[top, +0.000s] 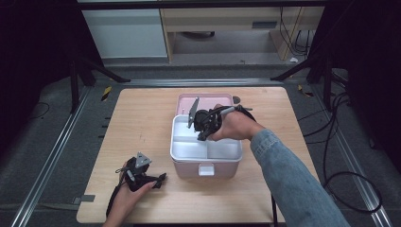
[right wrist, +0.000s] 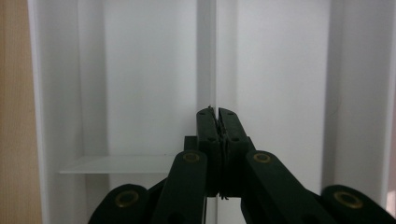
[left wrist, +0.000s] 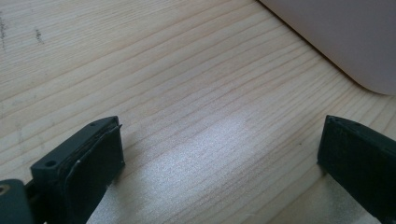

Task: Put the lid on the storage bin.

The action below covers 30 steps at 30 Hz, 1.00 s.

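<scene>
On the pale wooden table (top: 142, 123), near its middle, a pink box (top: 205, 168) with a white divided tray (top: 189, 150) seated in its top and a small white latch (top: 206, 170) on the near wall. Over the tray, right hand (top: 234, 126) wrapped around the right gripper (top: 202, 137), tips angled down into the tray close to the partition (right wrist: 206, 56). Seen along the right gripper (right wrist: 216, 112) from its own camera: both black jaws pressed tightly together on the thin upright edge of that white partition, compartments to either side, a shorter cross wall (right wrist: 116, 164) branching off at lower left. Blue denim sleeve (top: 293, 179) running back toward the bottom edge. Near the front left corner of the table, left hand (top: 127, 189) resting on the wood with the left gripper (top: 161, 179), grey three-cornered plate (top: 142, 160) on top, well apart from the box. From the left gripper's own camera: left gripper (left wrist: 219, 154) spread wide, jaws far apart, bare wood grain between them, a rounded pink corner of the box (left wrist: 345, 37) at upper right, not touched.
</scene>
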Motion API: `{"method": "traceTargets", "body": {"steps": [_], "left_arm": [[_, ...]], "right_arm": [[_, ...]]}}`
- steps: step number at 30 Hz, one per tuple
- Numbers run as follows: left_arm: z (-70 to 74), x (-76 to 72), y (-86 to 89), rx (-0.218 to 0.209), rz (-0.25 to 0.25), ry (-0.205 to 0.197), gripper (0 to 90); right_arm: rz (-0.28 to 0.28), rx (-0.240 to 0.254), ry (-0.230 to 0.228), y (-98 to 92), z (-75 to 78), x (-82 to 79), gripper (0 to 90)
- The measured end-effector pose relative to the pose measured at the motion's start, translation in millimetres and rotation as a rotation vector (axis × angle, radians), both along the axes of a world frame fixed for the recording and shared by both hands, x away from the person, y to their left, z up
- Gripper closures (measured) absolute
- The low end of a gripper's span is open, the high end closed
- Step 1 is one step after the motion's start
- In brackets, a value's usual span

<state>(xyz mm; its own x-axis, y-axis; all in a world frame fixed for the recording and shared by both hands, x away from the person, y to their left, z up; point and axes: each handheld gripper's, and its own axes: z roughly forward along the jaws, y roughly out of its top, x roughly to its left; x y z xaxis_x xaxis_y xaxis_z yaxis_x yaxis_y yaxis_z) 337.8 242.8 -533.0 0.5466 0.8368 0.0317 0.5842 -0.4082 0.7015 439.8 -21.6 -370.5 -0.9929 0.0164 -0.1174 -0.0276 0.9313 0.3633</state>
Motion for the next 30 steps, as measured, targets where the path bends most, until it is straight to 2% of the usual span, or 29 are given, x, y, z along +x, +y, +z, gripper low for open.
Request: {"method": "traceTargets", "body": {"steps": [6,8,9,12,13,14,15,16,17,18,19,20,22,23,24,25,26,27,28,29,30], "left_arm": [[0.1,0.1,0.0,0.001,-0.002,0.004,0.0],[0.2,0.2,0.0,0.0,-0.003,0.005,0.0],[0.2,0.4,0.1,0.0,-0.005,0.005,0.0],[1.3,0.9,-1.1,0.001,-0.01,0.008,0.0],[1.3,0.9,-1.1,0.001,-0.01,0.008,1.5],[2.7,1.0,-1.6,-0.002,-0.014,0.009,1.5],[7.8,1.9,-3.1,-0.025,-0.011,0.003,2.1],[7.8,1.9,-3.1,-0.025,-0.011,0.003,2.2],[15.2,3.0,-5.2,-0.026,-0.032,-0.02,2.2],[19.1,4.5,-6.1,-0.028,-0.035,-0.03,2.4],[23.0,6.8,-6.5,-0.027,-0.034,-0.035,2.5],[23.0,6.8,-6.5,-0.027,-0.034,-0.035,2.2],[31.9,13.4,-5.9,-0.03,-0.031,-0.043,2.7],[41.6,22.4,-5.4,-0.019,-0.021,-0.048,3.2],[41.6,22.4,-5.4,-0.019,-0.021,-0.048,3.7],[51.6,33.3,-4.6,-0.003,-0.012,-0.045,3.9],[56.4,39.3,-4.7,0.001,-0.007,-0.043,4.0],[56.4,39.3,-4.7,0.001,-0.007,-0.043,4.5],[61.9,45.7,-4.8,0.01,-0.003,-0.04,4.5],[72.8,59.3,-6.9,0.022,0.005,-0.039,5.2],[72.8,59.3,-6.9,0.022,0.005,-0.039,5.3]], "right_arm": [[-0.002,-0.011,0.006,1.3,-3.6,1.2,87.6],[-0.018,0.001,0.007,-0.2,-2.3,1.9,80.8],[-0.018,0.001,0.007,-0.2,-2.3,1.9,80.8],[-0.075,0.057,-0.003,-8.0,1.1,3.3,65.2],[-0.075,0.057,-0.003,-8.0,1.1,3.3,65.2],[-0.102,0.075,-0.004,-11.0,1.7,4.1,62.3],[-0.163,0.125,-0.01,-17.7,1.6,5.8,55.4],[-0.163,0.125,-0.01,-17.7,1.6,5.8,55.4],[-0.229,0.159,-0.033,-24.9,0.2,7.3,47.3],[-0.254,0.167,-0.043,-26.9,-0.2,7.6,43.5],[-0.294,0.182,-0.048,-29.9,-0.8,8.3,42.7],[-0.294,0.182,-0.048,-29.9,-0.8,8.3,42.7],[-0.351,0.205,-0.053,-35.9,-2.3,10.3,39.2],[-0.415,0.23,-0.062,-42.1,-3.0,13.1,37.0],[-0.415,0.23,-0.062,-42.1,-3.0,13.1,37.0],[-0.488,0.265,-0.076,-48.3,-2.1,16.7,33.0],[-0.519,0.284,-0.089,-51.6,-0.9,18.5,33.0],[-0.519,0.284,-0.089,-51.6,-0.9,18.5,33.0],[-0.547,0.304,-0.098,-55.2,0.6,21.0,32.9],[-0.604,0.334,-0.116,-62.5,3.8,25.8,37.6],[-0.604,0.334,-0.116,-62.5,3.8,25.8,37.6]]}}
